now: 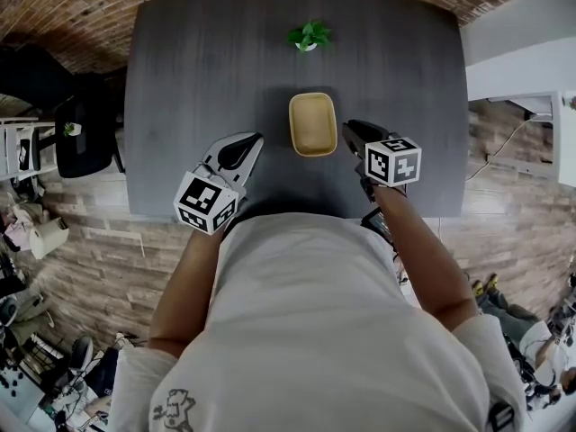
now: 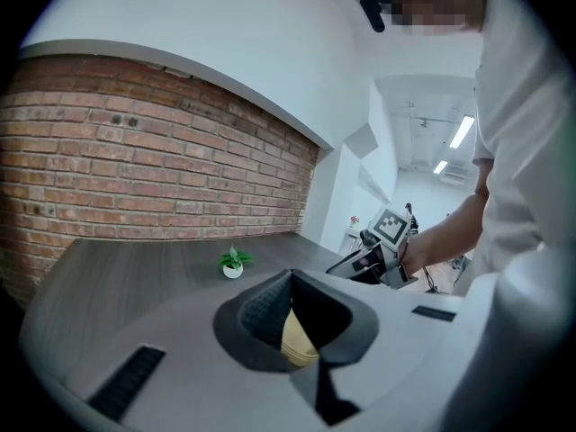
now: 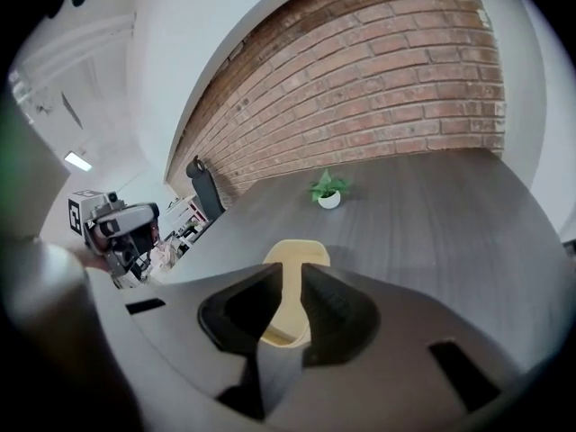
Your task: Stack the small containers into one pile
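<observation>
The right gripper (image 3: 292,273) has its jaws a little apart, with only a narrow slit between them, and nothing is held there. The yellow container (image 1: 312,124) shows through the slit, but it lies further on, down on the table (image 1: 207,70), not between the pads. The left gripper (image 1: 243,151) has its jaw tips together and is also empty; in its own view only a piece of the same container shows below the closed tips. In the head view the container lies between the two grippers, near the person's edge of the table. Its long axis runs away from the person, towards the small plant (image 1: 309,36) at the far side. The right gripper is the nearer one: its tip is just beside the container's right long edge, and the left gripper is a bit further off on the other side, pointing in at an angle. I see only this one container shape, and I cannot tell whether it is one piece or several already nested. If it is a pile, I judge the stacking to be finished. For any further grasp, the right gripper needs only a short move towards its left, across the short axis of the container.
</observation>
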The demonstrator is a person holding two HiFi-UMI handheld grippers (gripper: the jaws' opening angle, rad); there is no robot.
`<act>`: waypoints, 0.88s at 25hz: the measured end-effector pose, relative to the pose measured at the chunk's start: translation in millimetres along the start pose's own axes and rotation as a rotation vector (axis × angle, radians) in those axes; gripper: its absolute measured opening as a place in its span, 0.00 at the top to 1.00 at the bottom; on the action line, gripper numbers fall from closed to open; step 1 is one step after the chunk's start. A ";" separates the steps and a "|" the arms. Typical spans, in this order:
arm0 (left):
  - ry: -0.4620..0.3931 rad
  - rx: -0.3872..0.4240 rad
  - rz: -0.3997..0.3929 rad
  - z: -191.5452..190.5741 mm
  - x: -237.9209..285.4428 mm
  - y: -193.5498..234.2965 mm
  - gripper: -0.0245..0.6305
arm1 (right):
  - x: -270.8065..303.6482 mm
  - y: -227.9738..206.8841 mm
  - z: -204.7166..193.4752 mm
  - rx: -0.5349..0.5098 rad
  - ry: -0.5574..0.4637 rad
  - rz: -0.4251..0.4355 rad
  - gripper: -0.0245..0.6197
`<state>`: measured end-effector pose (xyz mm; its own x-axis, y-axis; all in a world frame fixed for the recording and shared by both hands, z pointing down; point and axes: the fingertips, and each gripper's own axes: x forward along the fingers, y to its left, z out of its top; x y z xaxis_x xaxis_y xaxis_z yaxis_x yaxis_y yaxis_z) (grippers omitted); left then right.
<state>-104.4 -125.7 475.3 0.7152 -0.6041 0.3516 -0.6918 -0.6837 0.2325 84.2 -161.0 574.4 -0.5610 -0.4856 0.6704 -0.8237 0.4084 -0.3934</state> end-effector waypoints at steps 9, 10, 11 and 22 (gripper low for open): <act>-0.069 0.017 0.010 24.7 -14.7 -26.1 0.95 | -44.3 28.7 23.6 -0.136 -0.122 0.033 0.91; -0.078 0.022 0.011 27.6 -16.8 -29.8 0.95 | -50.1 32.2 25.8 -0.158 -0.138 0.034 0.91; -0.086 0.028 0.012 30.5 -19.0 -33.5 0.95 | -55.5 35.4 27.9 -0.177 -0.154 0.035 0.92; -0.131 0.065 0.045 46.4 -44.8 -69.1 0.95 | -100.5 60.7 36.1 -0.301 -0.281 0.053 0.95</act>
<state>-84.0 -70.4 401.5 0.6932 -0.6803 0.2381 -0.7188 -0.6770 0.1581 87.6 -115.3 460.4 -0.6369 -0.6332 0.4398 -0.7557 0.6257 -0.1934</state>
